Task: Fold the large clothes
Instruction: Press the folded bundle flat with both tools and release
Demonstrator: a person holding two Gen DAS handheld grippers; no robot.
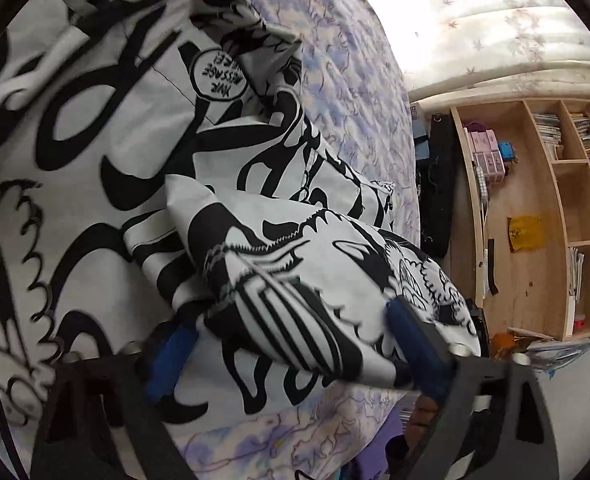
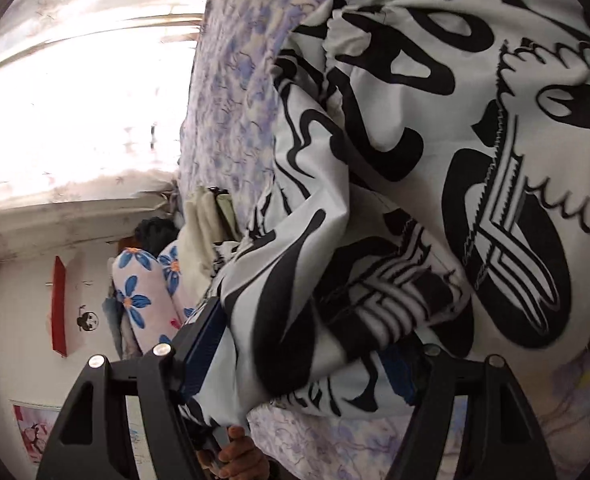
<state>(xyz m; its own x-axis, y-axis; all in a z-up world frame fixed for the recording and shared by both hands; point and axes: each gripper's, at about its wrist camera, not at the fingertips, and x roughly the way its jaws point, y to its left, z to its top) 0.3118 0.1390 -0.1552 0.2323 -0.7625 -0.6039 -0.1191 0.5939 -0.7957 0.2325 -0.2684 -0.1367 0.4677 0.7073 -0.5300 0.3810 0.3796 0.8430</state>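
Black-and-white printed garment [image 1: 143, 152] spread and bunched across a bed, over a bedspread [image 1: 355, 92] patterned in pale purple and blue. One fold of the cloth humped up between the left gripper [image 1: 291, 340] fingers, blue pads standing on either side of the bunch; too blurred to tell whether the pads press the cloth or merely flank it. Beyond the bed edge in the left wrist view: a light wooden bookshelf [image 1: 551, 208] with open compartments holding books, small pink and blue boxes, and a yellow cloth lying on one panel. A long black bag [image 1: 439, 184] propped between bed and shelf. Sheer leaf-printed curtain [image 1: 495, 16] glowing bright over the window.

In the right wrist view, same garment [image 2: 435, 160] heaped high, a thick fold lying between the right gripper [image 2: 307, 356] fingers; jaws spread wide, left pad apart from the cloth's bulk, so released rather than clamped. A hand [image 2: 239, 456] visible low, beneath the gripper frame. Flower-print pillow [image 2: 147, 300], white with blue blossoms, at the far side of the bed, beige bedding just beside it. White wall with a red hanging [image 2: 59, 308] and a small dark decal near it.
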